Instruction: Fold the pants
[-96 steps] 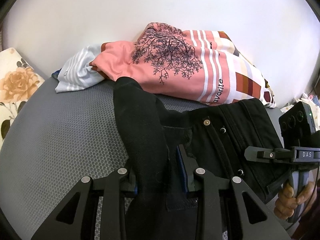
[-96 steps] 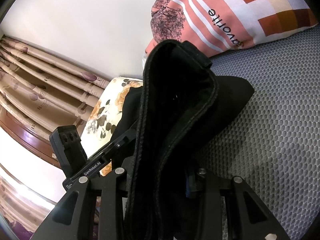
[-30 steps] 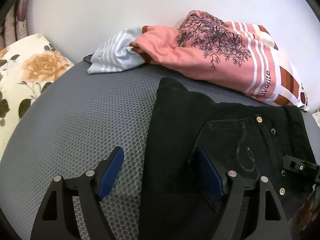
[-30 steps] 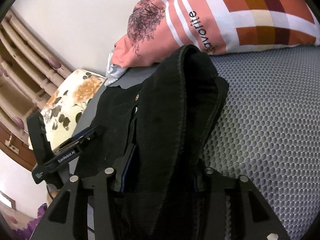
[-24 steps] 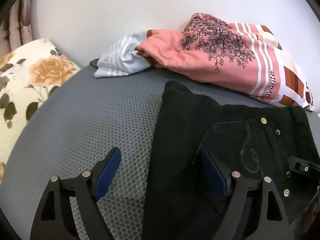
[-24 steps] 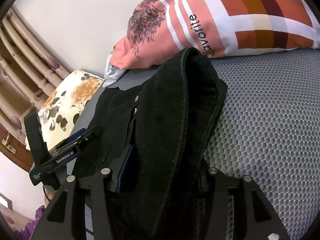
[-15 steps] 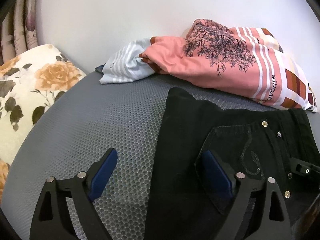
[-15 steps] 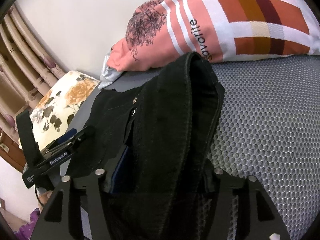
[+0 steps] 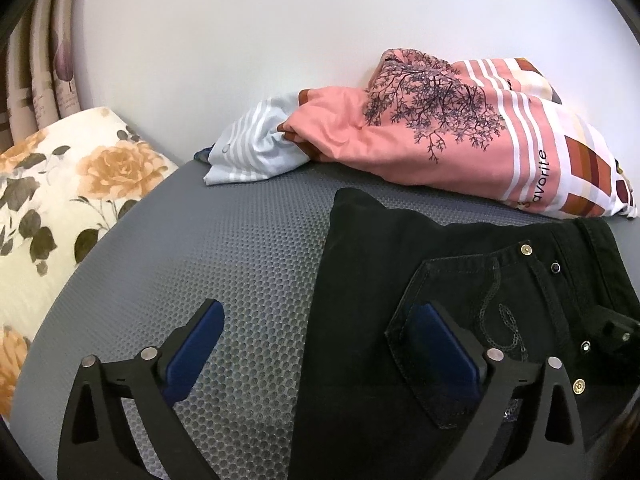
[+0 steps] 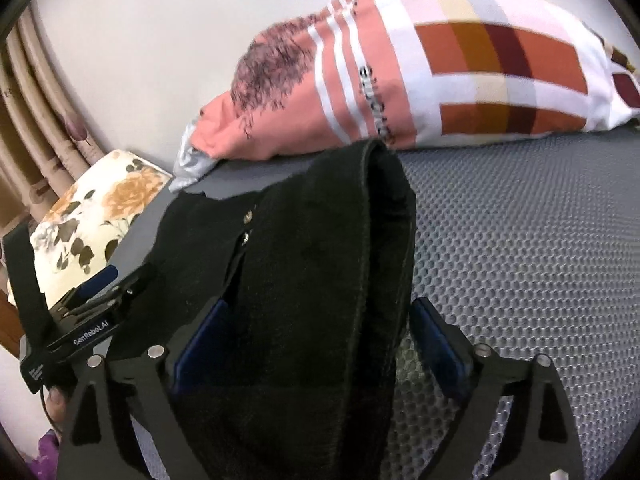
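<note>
**Operator:** The left tongs (image 9: 314, 312) first: where do they stand?

**Spotter:** In your left wrist view they are spread wide and grip nothing. One blue pad sits over the grey honeycomb-mesh mat (image 9: 220, 260). The other sits over the stitched back pocket (image 9: 460, 300) of the black denim pants (image 9: 380, 260), so you are straddling the garment's left edge. The pants lie flat on the mat with the riveted waistband toward your right. Just behind them is the pink tree-print pillow (image 9: 400, 140), and the cream floral cushion (image 9: 60, 184) lies well off to the left. I'd guess you opened here because this side is already laid where you want it.

**Operator:** And the other view?

**Spotter:** Your right tongs (image 10: 318, 308) look parted too. A thick doubled band of the pants rises between the pads in a hump, and a strip of mat shows between the cloth and the right-hand pad. So I read it as resting there, not pinched. The picture is blurred, so hold that loosely.

**Operator:** Why is it humped like that?

**Spotter:** The stiff denim stands up by itself where it has been doubled over. I'd say the fold is laid but not pressed, so that ridge wants flattening next, and mind you don't drag the layer under it askew.
</note>
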`<move>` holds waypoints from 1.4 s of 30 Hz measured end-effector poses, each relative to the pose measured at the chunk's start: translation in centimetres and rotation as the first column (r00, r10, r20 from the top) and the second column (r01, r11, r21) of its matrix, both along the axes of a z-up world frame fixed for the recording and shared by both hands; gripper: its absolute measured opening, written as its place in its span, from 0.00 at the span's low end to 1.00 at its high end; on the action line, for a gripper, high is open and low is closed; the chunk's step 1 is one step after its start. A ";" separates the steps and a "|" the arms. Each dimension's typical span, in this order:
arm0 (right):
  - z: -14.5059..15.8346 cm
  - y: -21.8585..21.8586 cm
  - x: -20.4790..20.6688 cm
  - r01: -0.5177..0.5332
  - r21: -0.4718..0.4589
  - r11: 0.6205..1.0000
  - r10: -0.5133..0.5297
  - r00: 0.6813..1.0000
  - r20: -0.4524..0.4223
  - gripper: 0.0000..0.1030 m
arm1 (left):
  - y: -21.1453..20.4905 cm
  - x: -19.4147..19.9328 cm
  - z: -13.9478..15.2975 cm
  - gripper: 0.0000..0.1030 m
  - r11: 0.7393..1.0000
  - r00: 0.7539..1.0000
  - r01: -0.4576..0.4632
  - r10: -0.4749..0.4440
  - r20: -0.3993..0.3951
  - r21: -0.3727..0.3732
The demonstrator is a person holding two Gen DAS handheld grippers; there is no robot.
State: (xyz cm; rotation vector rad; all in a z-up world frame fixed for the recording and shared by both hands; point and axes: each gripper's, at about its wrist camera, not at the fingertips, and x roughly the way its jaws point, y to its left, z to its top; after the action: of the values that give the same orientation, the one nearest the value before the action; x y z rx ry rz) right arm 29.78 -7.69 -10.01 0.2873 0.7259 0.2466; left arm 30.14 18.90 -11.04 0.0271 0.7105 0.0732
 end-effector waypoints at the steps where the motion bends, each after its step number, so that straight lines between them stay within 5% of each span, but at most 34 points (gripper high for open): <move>1: 0.2 0.1 -0.3 0.000 -0.005 1.000 0.000 1.000 0.018 0.92 | 0.0 -0.1 0.1 0.96 1.000 1.000 -0.001 0.001 0.005 0.002; 6: 1.2 0.8 -1.7 0.004 -0.061 0.998 0.002 0.995 0.095 0.96 | 0.0 -0.1 0.1 0.96 1.000 1.000 -0.003 0.003 0.011 0.003; 42: 3.0 5.1 -3.9 0.122 -0.353 0.927 -0.038 0.971 0.237 1.00 | -0.2 -0.5 0.6 0.96 1.000 0.999 -0.013 0.012 0.045 0.017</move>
State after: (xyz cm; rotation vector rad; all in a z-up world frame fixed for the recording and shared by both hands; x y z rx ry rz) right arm 25.84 -2.63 -7.03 -0.0679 0.5188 0.0595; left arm 29.63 18.65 -10.44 0.0369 0.6652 0.0917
